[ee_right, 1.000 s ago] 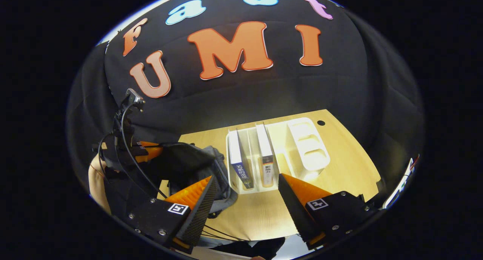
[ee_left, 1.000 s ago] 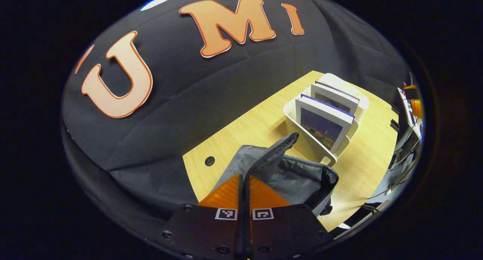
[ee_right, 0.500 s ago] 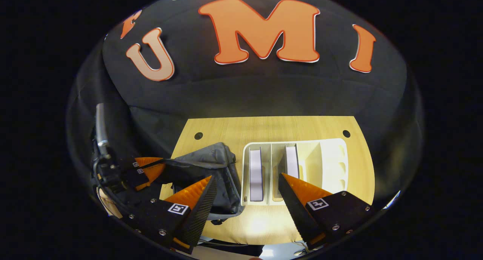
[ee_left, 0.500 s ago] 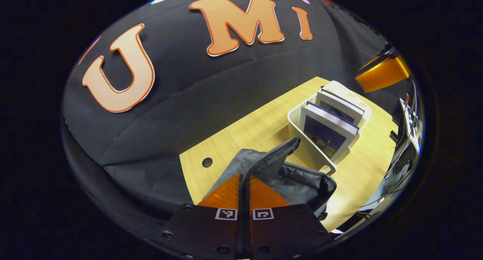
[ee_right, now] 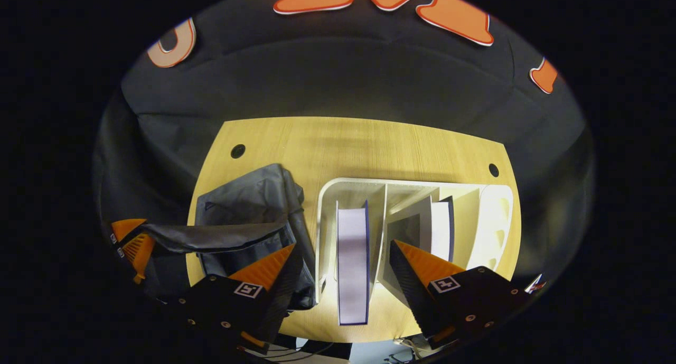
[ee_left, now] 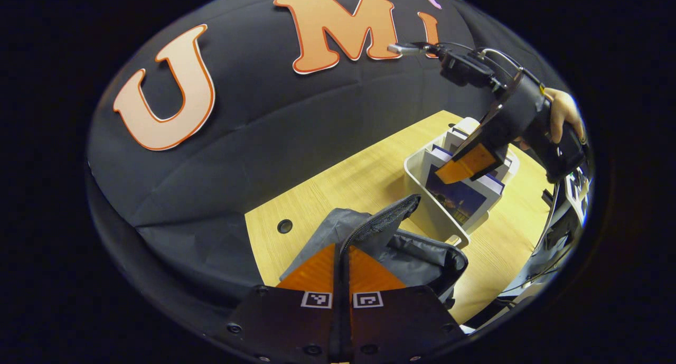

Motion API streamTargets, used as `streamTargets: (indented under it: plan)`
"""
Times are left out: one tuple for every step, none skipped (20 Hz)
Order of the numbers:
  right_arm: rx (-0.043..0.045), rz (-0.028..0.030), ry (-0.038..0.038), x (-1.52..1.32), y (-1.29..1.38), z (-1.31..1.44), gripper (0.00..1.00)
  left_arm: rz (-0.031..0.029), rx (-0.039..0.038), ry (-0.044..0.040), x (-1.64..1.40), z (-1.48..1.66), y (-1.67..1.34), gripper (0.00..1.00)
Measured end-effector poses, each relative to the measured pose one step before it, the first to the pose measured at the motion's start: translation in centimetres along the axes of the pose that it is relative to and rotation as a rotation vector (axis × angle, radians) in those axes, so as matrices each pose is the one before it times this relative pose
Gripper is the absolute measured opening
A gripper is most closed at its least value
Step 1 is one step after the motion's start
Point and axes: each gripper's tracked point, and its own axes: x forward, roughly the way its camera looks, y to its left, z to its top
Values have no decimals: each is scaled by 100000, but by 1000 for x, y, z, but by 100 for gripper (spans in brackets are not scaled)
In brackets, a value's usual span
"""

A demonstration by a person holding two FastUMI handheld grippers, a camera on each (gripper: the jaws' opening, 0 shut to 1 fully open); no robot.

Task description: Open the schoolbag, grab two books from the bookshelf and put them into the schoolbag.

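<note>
Left hand-held gripper (ee_left: pixel 342 258): fingers pressed together on the raised flap of the schoolbag (ee_left: pixel 417 250), pinching the zipper edge and holding the mouth open. The bag lies on the desk (ee_left: pixel 338 187) at its left end, just beside the white bookshelf (ee_left: pixel 422 182). Judgement: this hold should keep the flap high and taut so the opening does not sag while a book is fetched.

Right hand-held gripper (ee_right: pixel 343 258): jaws wide apart and holding nothing, poised above the bookshelf (ee_right: pixel 330 195) with the nearer book (ee_right: pixel 353 258) lying between its fingers, not yet touched. A second book (ee_right: pixel 439 229) leans in the next compartment to the right. In the left gripper view a hand (ee_left: pixel 565 113) carries this gripper (ee_left: pixel 467 163) over the rack.

Step in hand, as judged: taking the first book. Recommended: descend squarely over the top edge, keep one finger each side of the covers, close only once both are clear of the dividers.

Edges and room: the divider stands close on the book's right and the shelf wall on its left, so finger clearance looks tight. The bag's mouth adjoins the shelf wall, giving a short transfer. Bare desk lies behind the shelf, toward the booth wall.
</note>
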Motion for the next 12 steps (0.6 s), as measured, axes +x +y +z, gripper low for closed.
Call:
streamTargets:
  plan:
    - [1731, 20, 1772, 674, 44, -337, 99, -403, -139, 395, 31, -152, 11, 1]
    - [1018, 178, 1678, 802, -35, -338, 98, -619, 219, -152, -81, -77, -157, 1]
    - [771, -202, 2045, 660, -147, -524, 93, -276, 135, -134, -52, 97, -55, 1]
    - [925, 584, 1652, 570, -6, -379, 89, -114, -56, -145, -20, -27, 11, 1]
    - [388, -779, 179, 589, -175, -189, 81, 98, -441, -183, 73, 81, 2, 0]
    - [-700, -1418, 94, 437, -452, -57, 68, -23, -437, -256, 66, -157, -86, 1]
    - [-365, -1327, -162, 386, -310, -95, 55, 144, -340, -382, 162, -97, -47, 1]
    - [867, 349, 26, 63, 96, -100, 43, 96, -455, -92, -108, -162, 81, 1]
    - [356, -20, 163, -159, 31, 228, 40, 130, -725, 80, 5, -259, -35, 1]
    - [339, -668, 399, -139, -143, -110, 39, -30, -819, 143, -77, -259, -57, 1]
    - [276, -559, 28, -333, -134, -122, 38, -254, -410, -491, -106, 59, -51, 1]
    - [223, 28, -391, -476, 3, -11, 38, 205, -249, -256, -12, -54, -47, 1]
